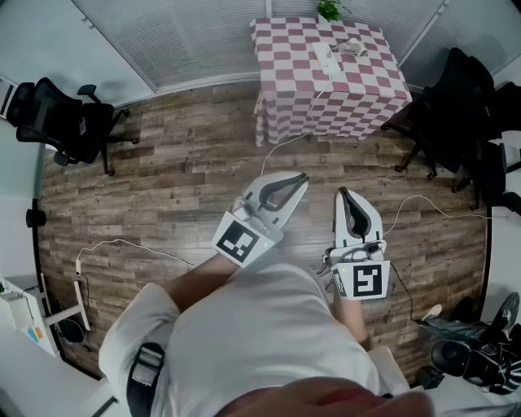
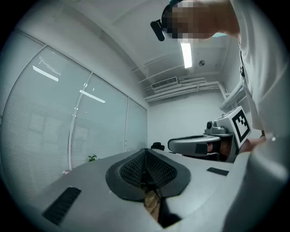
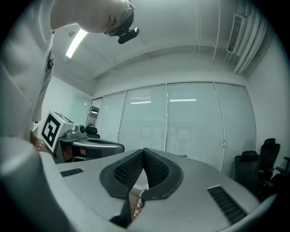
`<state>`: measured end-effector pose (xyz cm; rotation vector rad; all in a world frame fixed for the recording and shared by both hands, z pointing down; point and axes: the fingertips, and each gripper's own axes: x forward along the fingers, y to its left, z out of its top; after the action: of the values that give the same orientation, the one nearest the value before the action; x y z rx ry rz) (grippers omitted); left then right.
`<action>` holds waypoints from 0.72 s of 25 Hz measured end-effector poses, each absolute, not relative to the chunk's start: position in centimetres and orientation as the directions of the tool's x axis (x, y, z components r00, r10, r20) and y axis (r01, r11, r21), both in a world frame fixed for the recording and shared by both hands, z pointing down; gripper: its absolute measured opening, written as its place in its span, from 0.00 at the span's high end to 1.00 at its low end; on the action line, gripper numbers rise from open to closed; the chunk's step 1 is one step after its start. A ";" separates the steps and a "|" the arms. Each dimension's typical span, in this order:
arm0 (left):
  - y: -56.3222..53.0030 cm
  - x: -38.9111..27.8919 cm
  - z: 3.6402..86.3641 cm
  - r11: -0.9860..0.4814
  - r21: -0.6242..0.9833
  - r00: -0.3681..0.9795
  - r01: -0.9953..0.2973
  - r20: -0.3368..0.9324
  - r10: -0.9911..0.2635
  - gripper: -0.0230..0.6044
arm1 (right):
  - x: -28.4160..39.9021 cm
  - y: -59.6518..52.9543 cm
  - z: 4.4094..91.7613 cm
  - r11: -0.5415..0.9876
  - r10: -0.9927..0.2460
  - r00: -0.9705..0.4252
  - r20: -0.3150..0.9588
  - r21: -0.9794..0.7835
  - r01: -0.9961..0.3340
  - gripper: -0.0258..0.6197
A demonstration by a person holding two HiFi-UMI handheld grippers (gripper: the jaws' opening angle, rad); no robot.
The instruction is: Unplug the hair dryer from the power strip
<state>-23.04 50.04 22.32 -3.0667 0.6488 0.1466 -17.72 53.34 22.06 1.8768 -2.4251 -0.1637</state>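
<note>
My shirt fills the nearest part of the head view and hides my arms. My left gripper and right gripper sit level, well short of the checkered table. Both are clamped shut on nothing. In the right gripper view the closed pads block almost everything, leaving only a sliver of the table's cloth beneath them. A white cable trails from the table's near edge across the wooden floor. On the table lies the power strip, with the hair dryer just beside it. The dryer is too small to make out, and I cannot tell whether it is plugged in. At the table's far edge a plant is cut off.
</note>
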 end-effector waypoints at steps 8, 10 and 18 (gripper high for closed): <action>49.8 -23.9 22.4 -0.921 0.012 0.916 -0.389 -0.098 -0.388 0.90 | -19.0 52.8 22.0 0.259 -0.965 -0.263 -0.017 0.124 -0.958 0.91; 49.7 -24.3 22.5 -0.924 0.009 0.919 -0.383 -0.096 -0.382 0.90 | -19.5 52.6 22.0 0.267 -0.962 -0.272 -0.024 0.112 -0.957 0.91; 48.6 -26.4 23.2 -0.930 0.017 0.926 -0.368 -0.089 -0.368 0.90 | -21.5 51.4 22.2 0.256 -0.965 -0.260 -0.031 0.102 -0.961 0.91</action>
<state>-26.38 48.57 23.18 -3.0824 0.5891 0.1425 -21.52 51.40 22.17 1.8873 -2.4594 -0.1559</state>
